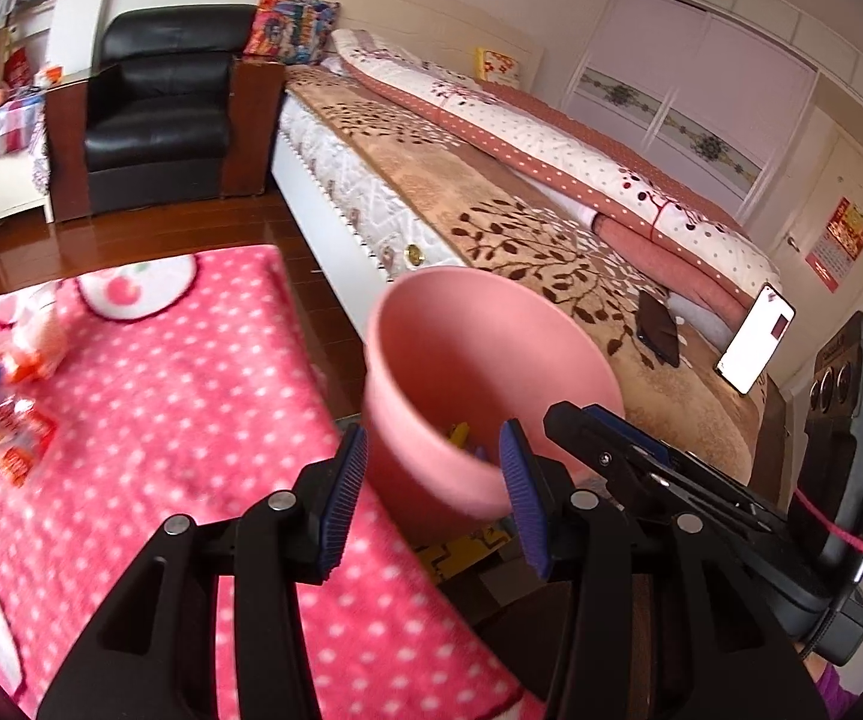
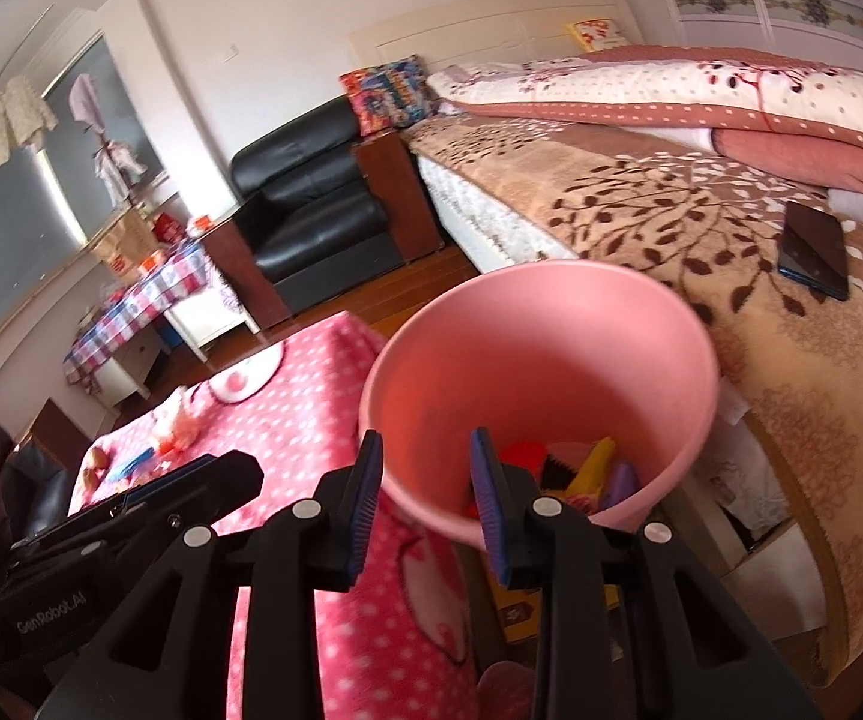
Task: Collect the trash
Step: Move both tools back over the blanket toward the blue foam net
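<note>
Both jaws stand open, nothing between them: left gripper (image 1: 431, 468) wide, right gripper (image 2: 425, 480) narrower. Both hover at the near rim of the pink bin (image 2: 539, 384), which stands between the pink spotted tabletop (image 1: 191, 396) and the bed (image 2: 731, 228). Wrappers (image 1: 11, 438) lie across the tabletop's far end. I judge them light, crinkly and slippery; pinch a raised edge, not the flat face.

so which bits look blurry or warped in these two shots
Left wrist view: the snack wrappers on the pink polka-dot blanket are motion-smeared, and the round pink plastic bin is soft-edged. Right wrist view: the bin rim is slightly blurred. In both views the fisheye bends the bed and walls, and dark corners vignette the frame.
</note>
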`<state>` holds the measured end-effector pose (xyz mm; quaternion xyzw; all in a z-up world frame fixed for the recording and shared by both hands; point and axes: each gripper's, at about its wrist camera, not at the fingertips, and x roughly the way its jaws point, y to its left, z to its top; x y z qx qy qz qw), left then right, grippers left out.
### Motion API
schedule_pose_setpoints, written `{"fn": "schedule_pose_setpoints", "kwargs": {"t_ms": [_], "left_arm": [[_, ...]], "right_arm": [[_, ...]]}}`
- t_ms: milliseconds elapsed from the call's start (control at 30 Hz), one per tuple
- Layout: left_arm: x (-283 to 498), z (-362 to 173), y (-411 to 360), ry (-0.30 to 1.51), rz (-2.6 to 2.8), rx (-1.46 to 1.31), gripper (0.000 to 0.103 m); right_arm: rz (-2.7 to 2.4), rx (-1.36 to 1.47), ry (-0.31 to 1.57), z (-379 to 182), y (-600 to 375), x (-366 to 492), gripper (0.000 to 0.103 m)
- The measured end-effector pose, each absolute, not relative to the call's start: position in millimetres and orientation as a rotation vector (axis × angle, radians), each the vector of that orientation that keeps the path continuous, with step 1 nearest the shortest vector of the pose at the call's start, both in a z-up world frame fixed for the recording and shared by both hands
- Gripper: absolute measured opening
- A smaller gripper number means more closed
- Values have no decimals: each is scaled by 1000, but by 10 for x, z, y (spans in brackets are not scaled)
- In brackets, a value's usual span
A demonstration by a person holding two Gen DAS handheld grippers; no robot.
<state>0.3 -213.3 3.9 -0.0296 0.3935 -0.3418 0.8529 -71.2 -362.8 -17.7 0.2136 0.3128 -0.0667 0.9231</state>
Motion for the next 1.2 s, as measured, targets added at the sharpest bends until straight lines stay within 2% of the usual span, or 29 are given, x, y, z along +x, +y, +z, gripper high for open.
{"fn": "schedule_pose_setpoints", "kwargs": {"t_ms": [533,933,1200], "left_arm": [[-233,157,-1512,744,-596,-14,46],[-152,73,-1013,755,-517,-80,46],[-50,0,-700,769,-448,-129,46]], "right_arm": [[-11,356,680,-79,-2906,-684,30],[41,316,711,-110,-2524,-505,30],[77,313,739,-169,-2320,-281,34]]}}
